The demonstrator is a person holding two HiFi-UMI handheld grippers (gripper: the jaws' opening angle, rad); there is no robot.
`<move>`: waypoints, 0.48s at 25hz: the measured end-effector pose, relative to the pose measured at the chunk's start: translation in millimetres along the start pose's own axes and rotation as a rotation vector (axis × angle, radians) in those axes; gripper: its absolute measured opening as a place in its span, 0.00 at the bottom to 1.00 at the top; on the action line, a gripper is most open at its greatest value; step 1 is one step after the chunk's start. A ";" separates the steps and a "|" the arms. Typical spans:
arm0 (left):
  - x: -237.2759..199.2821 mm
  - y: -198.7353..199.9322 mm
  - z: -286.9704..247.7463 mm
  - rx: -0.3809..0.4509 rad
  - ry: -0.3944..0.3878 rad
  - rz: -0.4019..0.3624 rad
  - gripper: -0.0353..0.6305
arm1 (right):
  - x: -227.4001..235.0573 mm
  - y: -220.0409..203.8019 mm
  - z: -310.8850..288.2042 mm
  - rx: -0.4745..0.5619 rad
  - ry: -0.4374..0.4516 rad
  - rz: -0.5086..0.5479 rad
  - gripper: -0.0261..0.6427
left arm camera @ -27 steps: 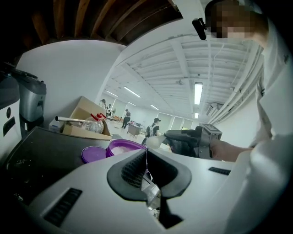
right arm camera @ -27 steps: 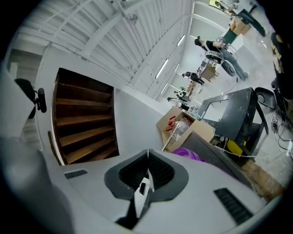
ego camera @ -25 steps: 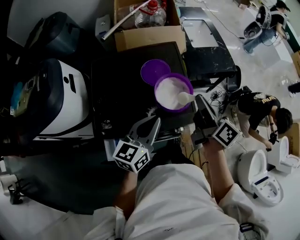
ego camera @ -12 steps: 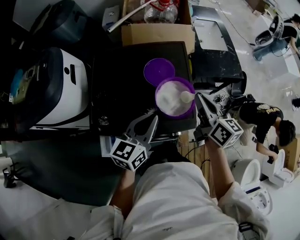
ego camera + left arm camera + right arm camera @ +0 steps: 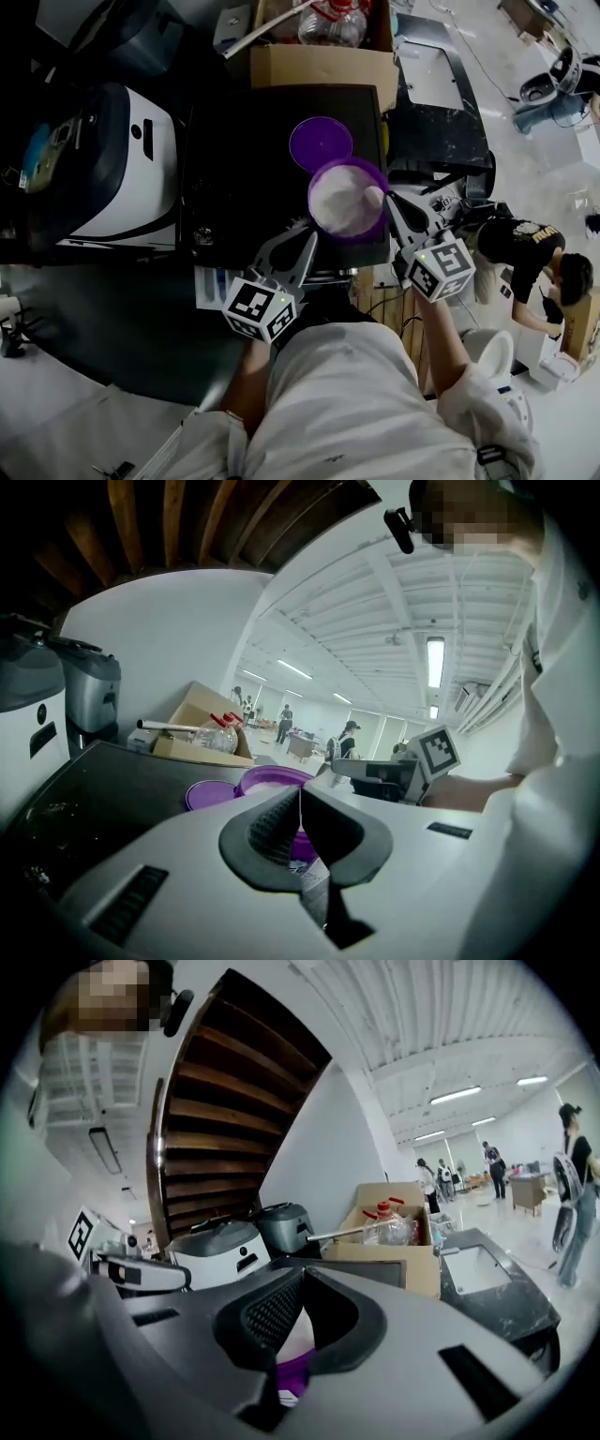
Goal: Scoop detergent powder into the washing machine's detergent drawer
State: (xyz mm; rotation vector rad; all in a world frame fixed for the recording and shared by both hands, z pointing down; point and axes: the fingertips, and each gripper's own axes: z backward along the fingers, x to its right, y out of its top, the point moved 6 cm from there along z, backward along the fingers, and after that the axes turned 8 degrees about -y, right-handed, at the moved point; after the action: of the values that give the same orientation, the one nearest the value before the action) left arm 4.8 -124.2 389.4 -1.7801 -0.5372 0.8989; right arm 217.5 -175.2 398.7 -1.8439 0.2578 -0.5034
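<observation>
Scooping was underway: right hand-held gripper (image 5: 387,200) clamped scoop (image 5: 372,197) in powder tub (image 5: 349,235), left hand-held gripper (image 5: 306,240) closed empty, drawer transfer remained.

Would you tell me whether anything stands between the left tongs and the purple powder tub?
Nothing visible does: the shut, empty left tongs lie close beside the purple tub, pointing at its near wall.

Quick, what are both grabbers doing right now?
Left gripper: shut, nothing in it.
Right gripper: shut on the scoop.
</observation>
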 end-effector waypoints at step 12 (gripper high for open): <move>0.2 3.1 -2.9 0.010 0.029 -0.007 0.09 | -22.1 -6.2 -11.7 -0.069 0.119 0.381 0.05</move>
State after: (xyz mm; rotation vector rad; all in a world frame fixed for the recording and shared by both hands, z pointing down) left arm 7.0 -126.9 387.1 -1.7782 -0.5195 0.8682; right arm 192.2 -173.9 402.8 -1.7764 0.6990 -0.3403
